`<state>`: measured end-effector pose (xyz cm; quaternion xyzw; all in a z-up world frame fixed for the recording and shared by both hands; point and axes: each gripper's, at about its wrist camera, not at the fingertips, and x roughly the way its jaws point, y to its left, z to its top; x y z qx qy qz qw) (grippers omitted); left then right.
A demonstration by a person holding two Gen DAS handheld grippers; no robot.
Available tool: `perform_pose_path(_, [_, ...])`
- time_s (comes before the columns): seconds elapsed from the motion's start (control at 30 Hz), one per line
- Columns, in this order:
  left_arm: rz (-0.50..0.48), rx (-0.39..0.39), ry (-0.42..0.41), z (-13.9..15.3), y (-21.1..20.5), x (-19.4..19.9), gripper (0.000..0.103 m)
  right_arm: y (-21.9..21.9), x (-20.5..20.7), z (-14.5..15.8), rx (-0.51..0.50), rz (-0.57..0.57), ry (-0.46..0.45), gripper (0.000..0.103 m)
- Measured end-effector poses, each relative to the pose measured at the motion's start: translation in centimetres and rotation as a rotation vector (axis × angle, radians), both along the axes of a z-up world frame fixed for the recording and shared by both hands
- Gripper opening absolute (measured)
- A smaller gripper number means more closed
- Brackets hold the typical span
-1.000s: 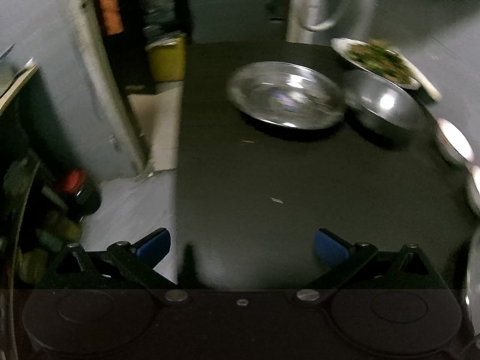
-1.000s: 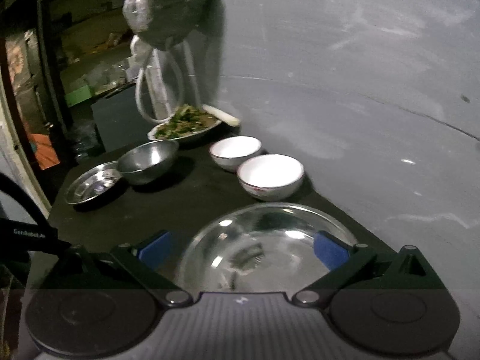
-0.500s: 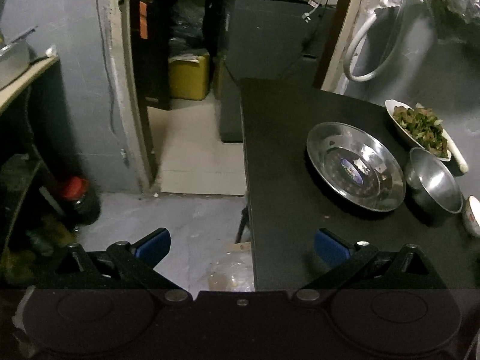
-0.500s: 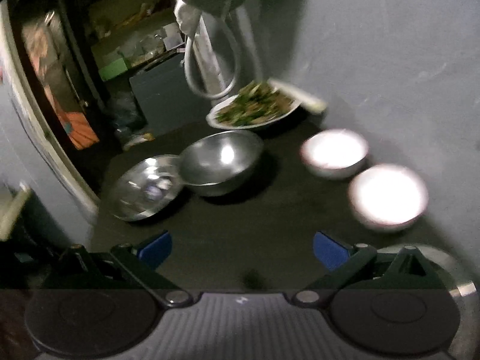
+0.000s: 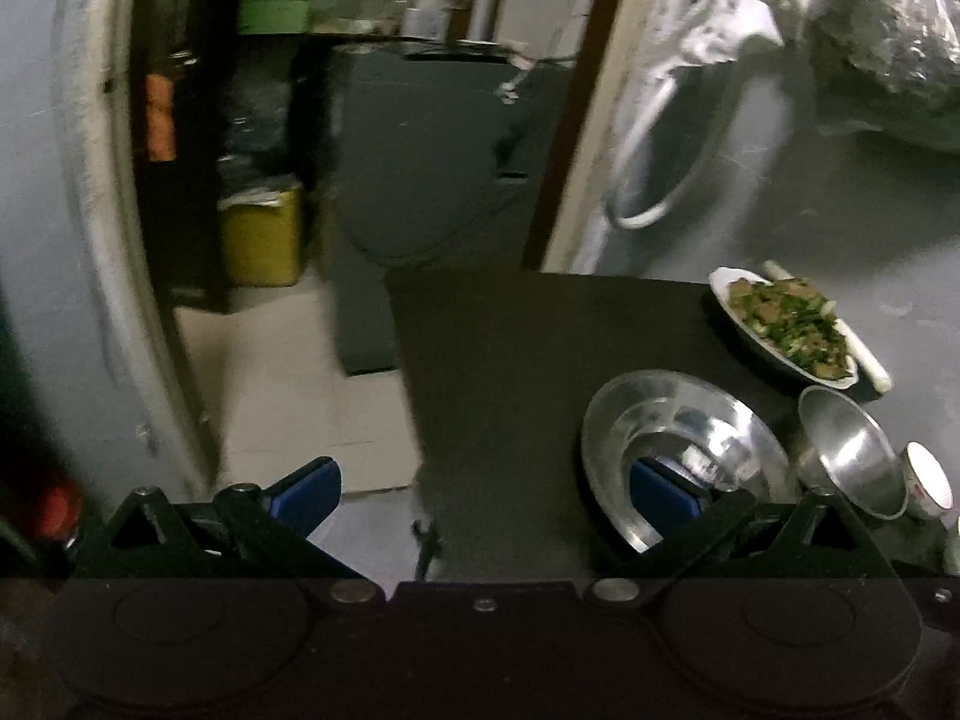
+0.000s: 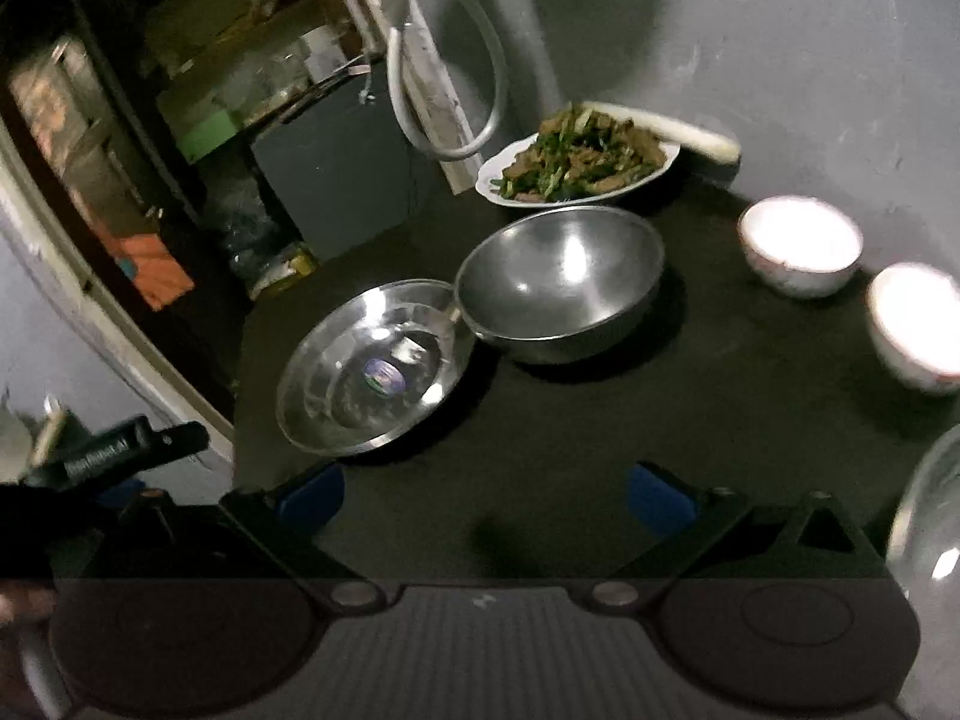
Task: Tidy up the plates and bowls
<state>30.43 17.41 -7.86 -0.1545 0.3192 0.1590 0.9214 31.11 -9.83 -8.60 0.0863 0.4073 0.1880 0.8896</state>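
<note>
Swung my right gripper (image 6: 483,495) off the glass bowl (image 6: 927,516) toward steel plate (image 6: 375,369) and bowl (image 6: 561,282), touching on the table (image 6: 600,420). Left gripper (image 5: 483,489) turned away. Both jaws wide, empty. Nothing stacked yet.

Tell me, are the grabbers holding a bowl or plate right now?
No. The left gripper and right gripper are both open and empty, over the black table.

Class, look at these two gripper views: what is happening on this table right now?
A person holds two grippers above a dark table; both are open and empty. The left gripper and right gripper hover near a steel plate whose rim touches a steel bowl. Beyond stand a dish of food and two white bowls. Nothing is gripped.
</note>
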Motion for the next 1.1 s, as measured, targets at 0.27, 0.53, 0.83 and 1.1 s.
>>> perform_pose_path(0.27, [-0.091, -0.116, 0.051, -2.3, 0.9, 6.3, 0.102, 4.0, 2.8, -1.4, -0.001, -0.047, -0.033, 0.082])
perform_pose_path(0.53, [-0.088, -0.167, 0.058, -3.7, 0.9, 8.0, 0.076, 5.3, 4.6, -2.7, 0.027, -0.048, -0.003, 0.064])
perform_pose_path(0.83, [-0.104, -0.271, 0.069, -4.4, 0.9, 7.9, 0.017, 5.9, 5.7, -4.1, 0.020, -0.067, 0.038, 0.019])
perform_pose_path(1.1, [-0.104, -0.234, 0.064, -3.7, -0.3, 5.8, 0.015, 5.5, 5.4, -3.9, 0.026, -0.046, 0.029, 0.019])
